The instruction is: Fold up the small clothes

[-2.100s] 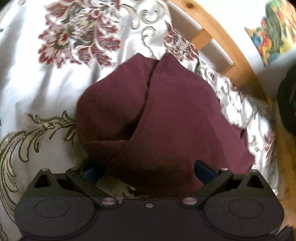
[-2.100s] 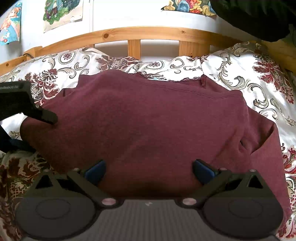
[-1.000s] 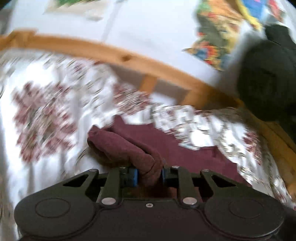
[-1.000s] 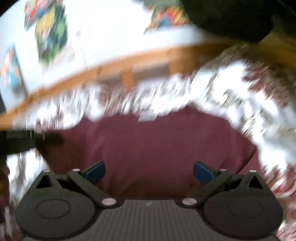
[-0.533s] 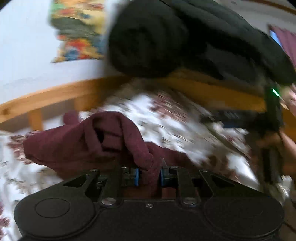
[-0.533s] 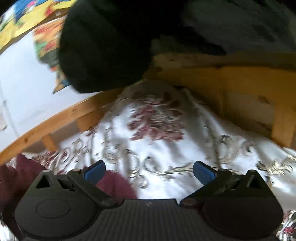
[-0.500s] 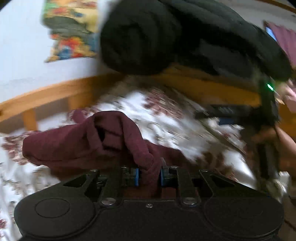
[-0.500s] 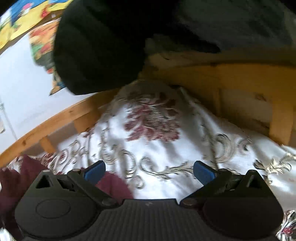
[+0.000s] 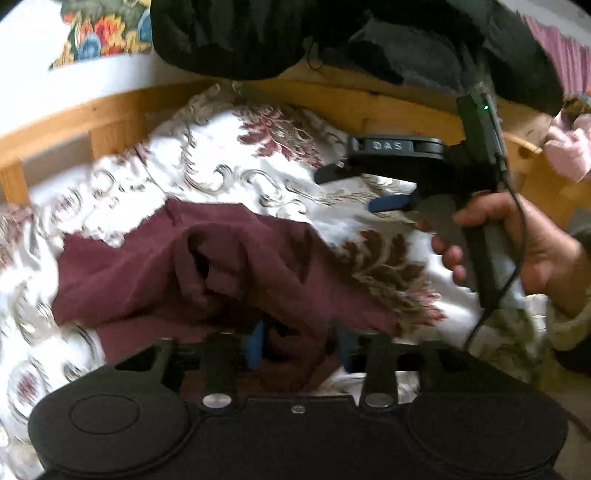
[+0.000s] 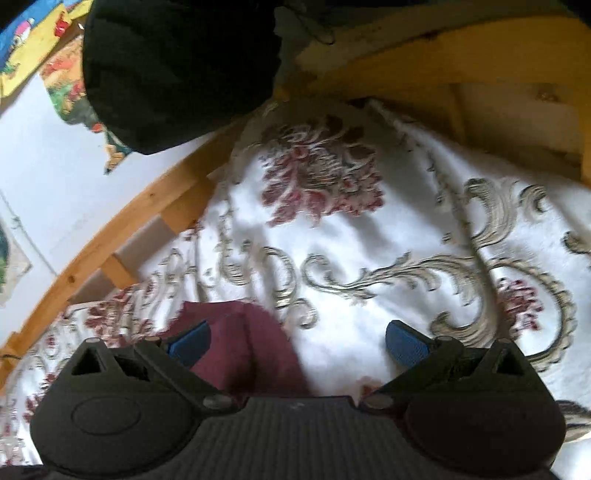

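Observation:
A dark maroon garment (image 9: 229,266) lies bunched and partly folded over itself on the floral bedspread (image 9: 207,162). My left gripper (image 9: 297,343) has a fold of the garment between its blue pads, which now stand a little apart. My right gripper (image 10: 295,339) is open and empty, hovering over the bedspread; an edge of the maroon garment (image 10: 255,343) shows by its left finger. In the left wrist view the right gripper (image 9: 354,188) is held by a hand, off the garment's right side.
A wooden bed rail (image 9: 110,114) curves behind the bedspread. Black clothing (image 9: 258,33) hangs over the rail, also in the right wrist view (image 10: 177,70). A pink cloth (image 9: 569,151) sits at the far right. Posters hang on the white wall (image 10: 44,158).
My left gripper closed on the garment, lifted its edge and carried it rightward across the bed; its pads now stand wider apart. The right gripper swung right, off the garment, staying open.

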Demonstrator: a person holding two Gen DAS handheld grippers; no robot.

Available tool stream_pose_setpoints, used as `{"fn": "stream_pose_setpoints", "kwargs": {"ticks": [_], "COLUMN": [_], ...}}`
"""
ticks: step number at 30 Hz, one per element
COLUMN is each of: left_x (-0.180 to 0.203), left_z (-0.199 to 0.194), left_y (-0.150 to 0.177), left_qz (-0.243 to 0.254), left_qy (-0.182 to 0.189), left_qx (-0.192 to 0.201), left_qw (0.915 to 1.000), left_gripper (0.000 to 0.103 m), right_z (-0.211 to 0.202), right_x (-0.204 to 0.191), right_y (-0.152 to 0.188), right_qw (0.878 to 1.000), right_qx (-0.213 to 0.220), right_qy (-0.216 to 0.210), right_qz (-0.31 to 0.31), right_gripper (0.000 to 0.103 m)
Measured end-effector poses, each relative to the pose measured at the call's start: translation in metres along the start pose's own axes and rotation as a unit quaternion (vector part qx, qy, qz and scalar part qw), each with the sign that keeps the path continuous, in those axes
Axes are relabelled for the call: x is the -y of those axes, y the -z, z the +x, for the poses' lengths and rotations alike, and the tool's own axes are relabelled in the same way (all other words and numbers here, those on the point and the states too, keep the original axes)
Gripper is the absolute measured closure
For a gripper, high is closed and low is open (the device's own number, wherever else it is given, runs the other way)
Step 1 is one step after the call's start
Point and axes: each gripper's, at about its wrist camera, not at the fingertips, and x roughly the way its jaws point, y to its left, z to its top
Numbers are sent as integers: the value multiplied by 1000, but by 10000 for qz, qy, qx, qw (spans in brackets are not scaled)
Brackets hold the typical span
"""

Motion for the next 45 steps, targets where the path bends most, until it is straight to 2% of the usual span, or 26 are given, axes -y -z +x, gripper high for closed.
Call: {"fn": "stream_pose_setpoints", "kwargs": {"ticks": [2,5,7,9,11,13,15,16,17,20,23,28,29,31,34,37,39,42,45], "left_x": [-4,-15,-28,-46,-68,-94,-119,-128,-136,-152,-153,-139,-134,-125,-116,-114,-110,-101,-83], "left_z": [-8,-22,-28,-31,-31,-28,-21,-16,-10,13,19,27,26,22,15,1,-12,-30,-44], "left_y": [5,10,11,11,10,10,12,12,11,-1,-19,-69,-75,-80,-68,-43,-25,-3,14], "left_qz": [-241,-622,-1021,-1544,-2160,-2857,-3423,-3577,-3645,-3722,-3642,-3050,-2961,-2960,-3215,-3534,-3567,-3397,-2935], "left_qy": [383,701,635,303,-261,-604,-664,-658,-632,-528,-340,220,356,570,710,580,325,-139,-417], "left_qx": [82,296,443,582,641,650,686,667,620,338,601,1046,1147,1355,1333,1234,1142,967,899], "left_qw": [9989,9952,9918,9858,9739,9542,9347,9291,9270,9260,9287,9463,9476,9438,9348,9255,9266,9354,9508], "left_gripper": [26,18,13,3,2,2,2,2,2,6,6,5,4,1,1,1,1,1,1], "right_z": [1,3,3,1,0,0,3,6,8,14,20,23,23,24,23,19,17,18,24], "right_x": [-1,-1,-1,-2,-5,-8,-9,-9,-8,-3,2,8,9,12,15,14,13,8,-5], "right_y": [2,5,7,8,8,10,12,14,15,20,24,25,25,25,25,23,22,22,26], "right_qw": [10000,9997,9990,9966,9911,9858,9832,9828,9826,9804,9747,9759,9759,9754,9747,9753,9757,9784,9824], "right_qx": [-47,-192,-319,-457,-612,-695,-743,-772,-804,-939,-1090,-1049,-1039,-1032,-1003,-904,-821,-680,-584], "right_qy": [-26,-11,-176,-514,-983,-1306,-1435,-1430,-1403,-1346,-1428,-1339,-1317,-1285,-1261,-1276,-1309,-1362,-1481], "right_qz": [33,126,268,450,654,789,847,875,909,1089,1327,1369,1397,1465,1547,1559,1551,1396,973], "right_gripper": [0,0,0,0,0,0,0,0,0,0,0,0,0,0,0,0,0,0,0]}}
